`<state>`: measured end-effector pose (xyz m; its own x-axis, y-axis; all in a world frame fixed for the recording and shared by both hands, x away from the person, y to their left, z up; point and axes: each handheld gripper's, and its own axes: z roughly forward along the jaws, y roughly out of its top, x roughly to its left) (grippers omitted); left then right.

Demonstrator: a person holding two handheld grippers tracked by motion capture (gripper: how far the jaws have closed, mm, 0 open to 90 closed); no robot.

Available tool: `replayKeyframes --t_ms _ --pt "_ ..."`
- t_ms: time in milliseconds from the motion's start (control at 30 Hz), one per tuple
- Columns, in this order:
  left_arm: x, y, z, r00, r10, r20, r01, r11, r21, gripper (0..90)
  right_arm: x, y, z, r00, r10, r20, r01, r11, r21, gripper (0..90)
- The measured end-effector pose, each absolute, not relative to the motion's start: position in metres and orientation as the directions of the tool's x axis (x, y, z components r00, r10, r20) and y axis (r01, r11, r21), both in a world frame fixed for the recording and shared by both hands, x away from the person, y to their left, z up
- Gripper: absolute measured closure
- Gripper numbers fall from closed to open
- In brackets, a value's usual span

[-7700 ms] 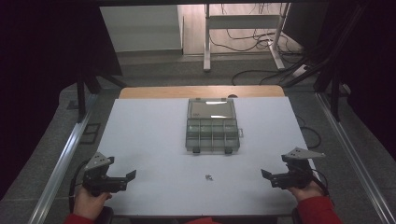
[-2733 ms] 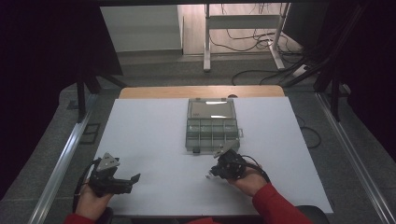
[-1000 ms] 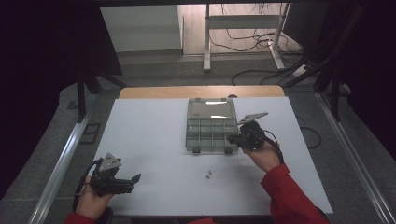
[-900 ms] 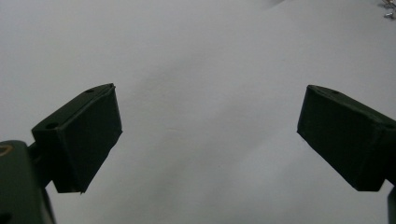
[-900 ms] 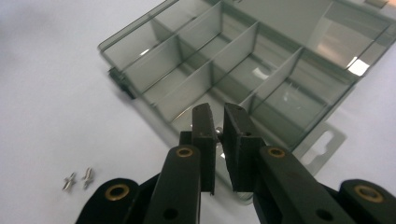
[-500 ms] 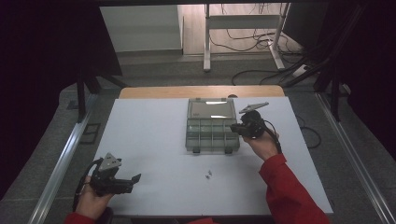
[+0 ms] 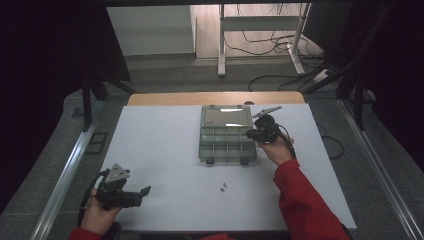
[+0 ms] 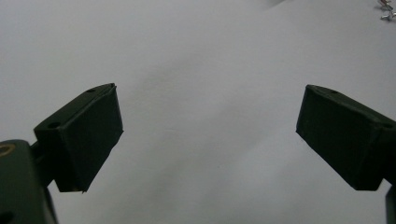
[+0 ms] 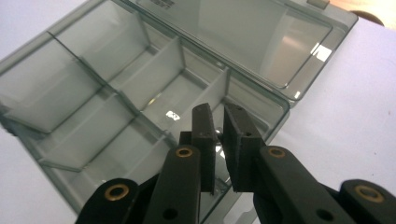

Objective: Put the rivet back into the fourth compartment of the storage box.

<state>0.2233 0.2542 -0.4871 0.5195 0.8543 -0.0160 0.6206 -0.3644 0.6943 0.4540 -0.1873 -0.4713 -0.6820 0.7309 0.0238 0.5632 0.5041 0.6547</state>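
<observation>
A clear grey compartment box (image 7: 202, 150) lies open at the middle of the white table, its lid (image 7: 225, 116) folded back. My right gripper (image 7: 249, 133) hovers over the box's right-hand compartments (image 9: 154, 88). In the right gripper view its jaws (image 9: 222, 116) stand almost together, pinching something tiny that is hardly visible. Two small metal parts (image 7: 223, 186) lie on the table in front of the box, and they also appear at the top right corner of the left gripper view (image 8: 386, 10). My left gripper (image 7: 145, 191) rests at the front left, open and with nothing in it (image 8: 210, 126).
The white table top (image 7: 160, 145) ends in a wooden strip (image 7: 165, 98) at the back. A metal rail (image 7: 65, 175) runs along the left side. Cables and desk legs (image 7: 260, 45) lie on the floor beyond.
The right gripper dipped to the small parts in front of the box, shut, then travelled back and right to the box's right side. The left gripper stayed put.
</observation>
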Motion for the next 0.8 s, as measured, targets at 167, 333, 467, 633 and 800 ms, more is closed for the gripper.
replayKeyframes --t_ms 167,333,467,633,800 --pt "0.223 0.254 -0.487 0.519 0.854 -0.013 0.618 -0.365 0.696 6.6 0.458 -0.189 -0.475 -0.671 0.741 0.021 0.569 0.497 0.655 79.8" --pt "0.223 0.254 -0.487 0.519 0.855 -0.016 0.619 -0.363 0.697 6.2 0.456 -0.189 -0.474 -0.671 0.741 0.009 0.562 0.501 0.658 72.6" --pt "0.223 0.255 -0.487 0.514 0.857 -0.023 0.621 -0.354 0.699 5.6 0.454 -0.188 -0.473 -0.676 0.737 -0.004 0.556 0.514 0.654 68.6" --pt "0.223 0.256 -0.487 0.511 0.859 -0.027 0.624 -0.349 0.7 5.1 0.447 -0.189 -0.467 -0.686 0.727 0.004 0.545 0.51 0.666 60.2" --pt "0.223 0.256 -0.487 0.511 0.859 -0.029 0.624 -0.348 0.7 4.9 0.443 -0.19 -0.464 -0.693 0.721 0.008 0.537 0.509 0.673 54.5"
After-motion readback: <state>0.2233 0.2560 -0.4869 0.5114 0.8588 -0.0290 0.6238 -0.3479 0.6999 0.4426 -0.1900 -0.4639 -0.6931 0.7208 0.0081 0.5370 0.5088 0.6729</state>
